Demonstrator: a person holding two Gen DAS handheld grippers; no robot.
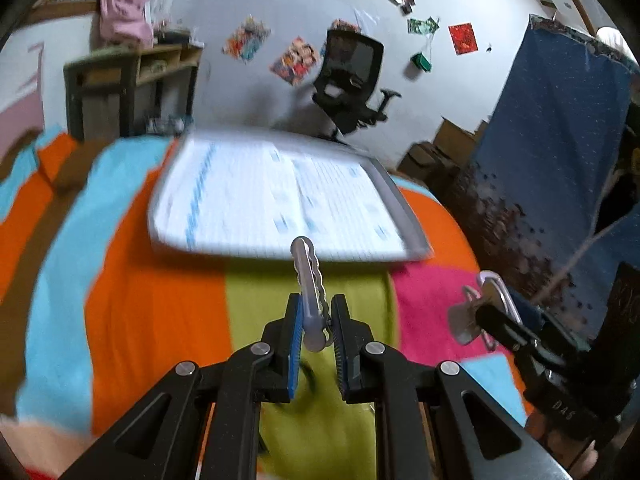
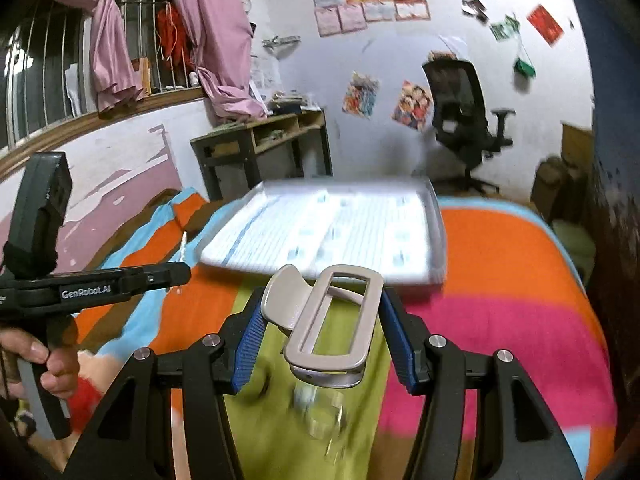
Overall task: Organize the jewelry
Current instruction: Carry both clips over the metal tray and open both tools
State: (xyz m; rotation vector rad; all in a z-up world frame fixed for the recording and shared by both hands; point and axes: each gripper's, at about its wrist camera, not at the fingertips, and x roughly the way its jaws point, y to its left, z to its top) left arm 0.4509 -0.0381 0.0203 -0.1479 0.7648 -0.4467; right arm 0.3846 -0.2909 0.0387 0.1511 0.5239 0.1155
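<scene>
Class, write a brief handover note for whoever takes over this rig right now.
Left tongs: shut on a silver wavy hair clip, held above the striped blanket.
Right tongs: shut on a beige rectangular hair clip.
Tray: ahead on the blanket, lined with printed paper, nothing visibly on it.
Done: both clips picked up.
Left: probably set each clip on the tray.

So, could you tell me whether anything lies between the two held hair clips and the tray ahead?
Nothing visible does. The wavy clip and the rectangular clip face the tray across bare bedspread.
</scene>
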